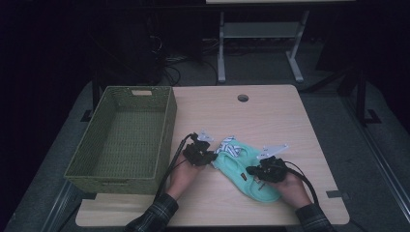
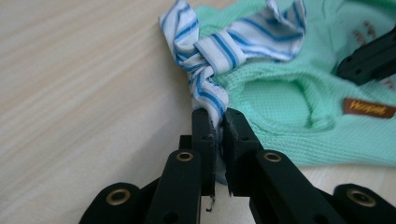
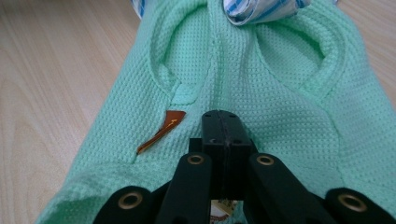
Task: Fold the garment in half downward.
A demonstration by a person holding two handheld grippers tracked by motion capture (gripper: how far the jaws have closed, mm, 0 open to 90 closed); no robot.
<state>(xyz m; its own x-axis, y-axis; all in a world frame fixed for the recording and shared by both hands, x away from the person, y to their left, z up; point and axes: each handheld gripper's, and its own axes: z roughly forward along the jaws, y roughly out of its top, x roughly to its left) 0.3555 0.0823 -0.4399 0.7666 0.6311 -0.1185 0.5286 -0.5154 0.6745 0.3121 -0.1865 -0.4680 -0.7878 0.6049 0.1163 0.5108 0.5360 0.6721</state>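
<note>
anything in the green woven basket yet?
No: in the high view the green woven basket shows a bare bottom, while the mint-green knit garment lies on the light wooden table.

Small mint-green knit garment (image 1: pixel 244 175) lies flat on the wooden table, between the two hands, right of the basket. Waffle texture, two round armholes, small brown label (image 2: pixel 370 108) on the body. Blue-and-white striped collar (image 2: pixel 219 49) is bunched and knotted at its far-left end, one tail hanging off the edge.
</note>
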